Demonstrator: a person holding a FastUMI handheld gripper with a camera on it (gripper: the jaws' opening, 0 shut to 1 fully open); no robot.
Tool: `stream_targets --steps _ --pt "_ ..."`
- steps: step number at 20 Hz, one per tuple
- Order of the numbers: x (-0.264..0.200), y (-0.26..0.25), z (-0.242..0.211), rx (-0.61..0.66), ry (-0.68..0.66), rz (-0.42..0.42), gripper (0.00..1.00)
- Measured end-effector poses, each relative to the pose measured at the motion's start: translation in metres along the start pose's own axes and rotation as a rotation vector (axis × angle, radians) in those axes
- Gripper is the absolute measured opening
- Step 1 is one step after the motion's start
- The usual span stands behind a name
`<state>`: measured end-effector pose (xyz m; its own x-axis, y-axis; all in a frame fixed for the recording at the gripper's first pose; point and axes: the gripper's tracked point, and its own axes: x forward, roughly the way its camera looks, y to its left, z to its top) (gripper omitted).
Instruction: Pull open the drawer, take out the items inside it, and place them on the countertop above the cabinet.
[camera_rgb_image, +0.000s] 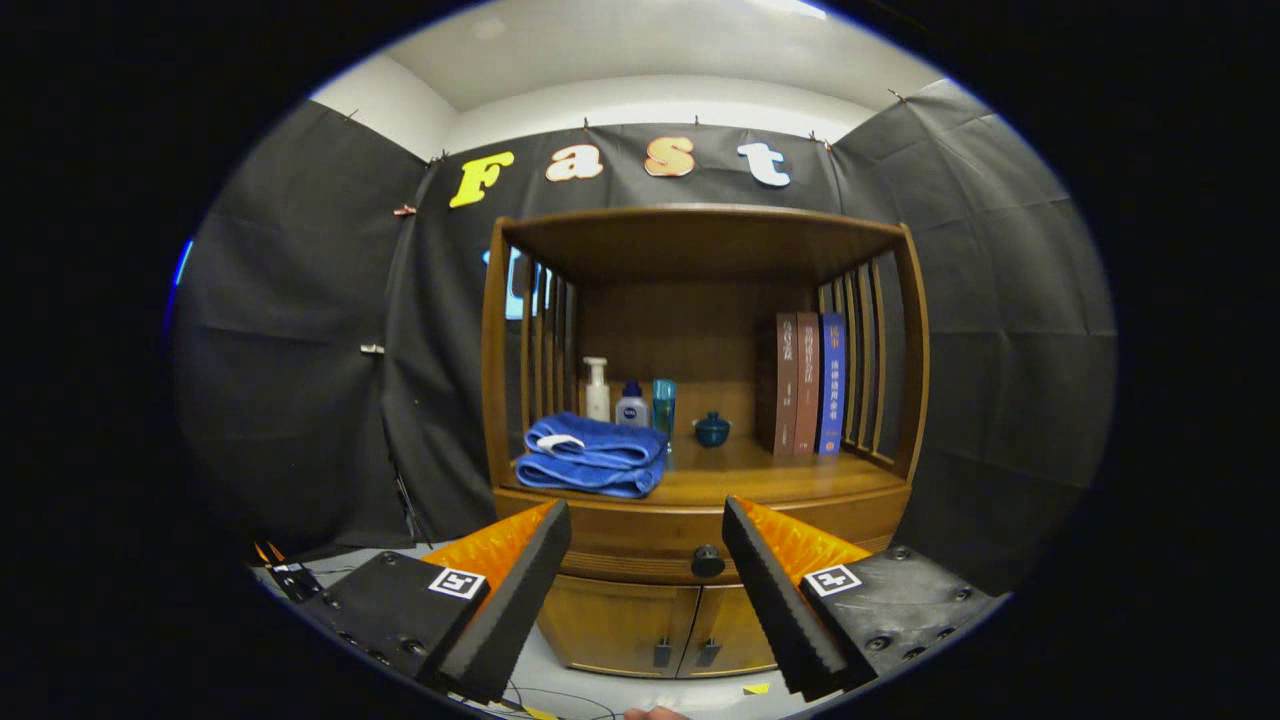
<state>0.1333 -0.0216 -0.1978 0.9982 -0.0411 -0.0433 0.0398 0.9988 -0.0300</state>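
Now: drawer shut, gripper wide before the knob

Now the gripper (647, 545) stands wide open and holds nothing. Between its two fingers, a little ahead and apart from both, is the dark round knob (707, 561) of the drawer (640, 545). The drawer front is flush with the cabinet (600, 620), so I judge it is not yet pulled.

Below the knob are two lower doors (640, 625) with small handles. Beyond and above the fingers lies the countertop (760, 475), where the items must go. On it, to the left, is a folded blue towel (592, 456); behind it stand bottles (630, 400). A small dark pot (712, 430) sits further back, and books (810, 385) stand to the right.

The knob looks small, hard and smooth, so it may slip. I would close both fingers around it from the sides and pull straight back. A wooden drawer is probably stiff and somewhat heavy. Its items are hidden.
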Motion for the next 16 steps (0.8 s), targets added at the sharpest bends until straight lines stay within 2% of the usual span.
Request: stream_targets --steps 4,10,14,15,16 --pt "0.042 -0.021 -0.051 -0.027 0.045 -0.046 1.00" --pt "0.103 -0.050 -0.116 0.053 0.136 -0.118 1.00" --pt "0.133 -0.061 -0.149 0.037 0.175 -0.135 1.00" --pt "0.139 -0.062 -0.155 0.029 0.190 -0.135 0.98" --pt "0.144 -0.062 -0.160 0.027 0.200 -0.133 0.90"
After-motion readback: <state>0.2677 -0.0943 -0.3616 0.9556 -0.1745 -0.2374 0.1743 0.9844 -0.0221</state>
